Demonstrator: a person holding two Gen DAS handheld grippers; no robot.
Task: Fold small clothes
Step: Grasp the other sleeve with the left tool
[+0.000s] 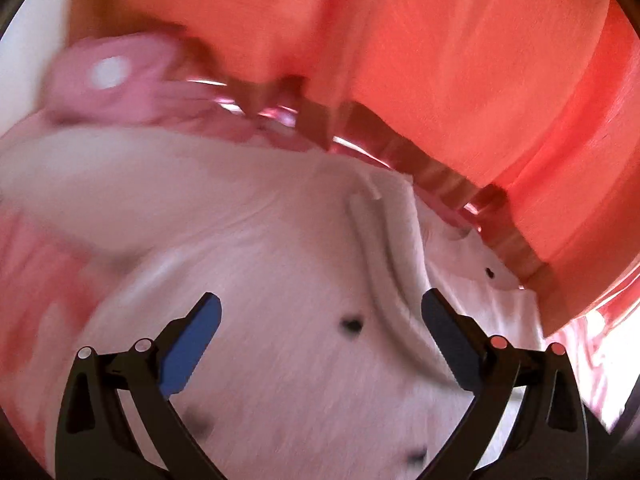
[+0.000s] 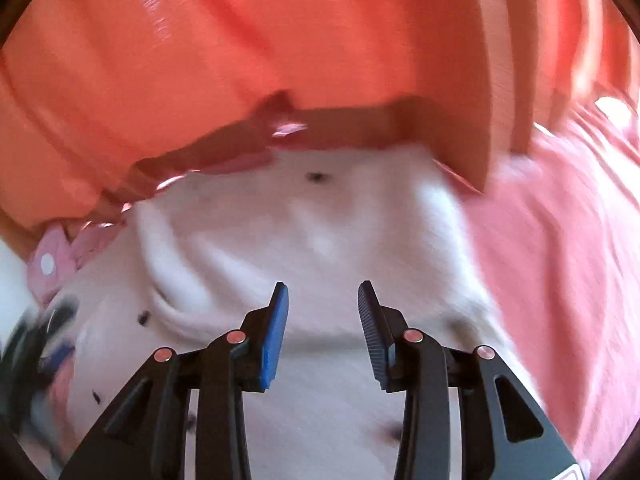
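Orange cloth (image 1: 420, 40) fills the background of both views, hanging or draped in broad folds behind everything; whether it is a curtain, a cover or another piece of clothing cannot be told, and no bare bench or other surface shows beneath the clothes.

At the centre is the task's thing, a small white garment (image 1: 300, 280) sprinkled with tiny dark marks, lying spread right under both cameras. A raised seam or strap runs across it ahead of the left tongs (image 1: 320, 312), and soft wrinkles bunch up ahead of the right tongs (image 2: 322, 300). It looks laid out flat so that an edge can be picked up and turned over, which suggests folding is at an early stage.

Both tongs hang just above the white garment with nothing between the fingers. The left pair stands wide apart; the right pair is also apart, though with a narrower gap. Held like this over the cloth, they seem ready to pinch it, probably at the seam and the wrinkled ridge, where the fabric stands proud and is easier to catch.

Beyond the white garment, toward the orange cloth, lies a pink piece with white dots (image 2: 48, 264), touching the garment's edge. Beside the white garment, in the right view, a plain pink cloth (image 2: 560, 260) spreads out. Both views are smeared, so finer detail is lost.
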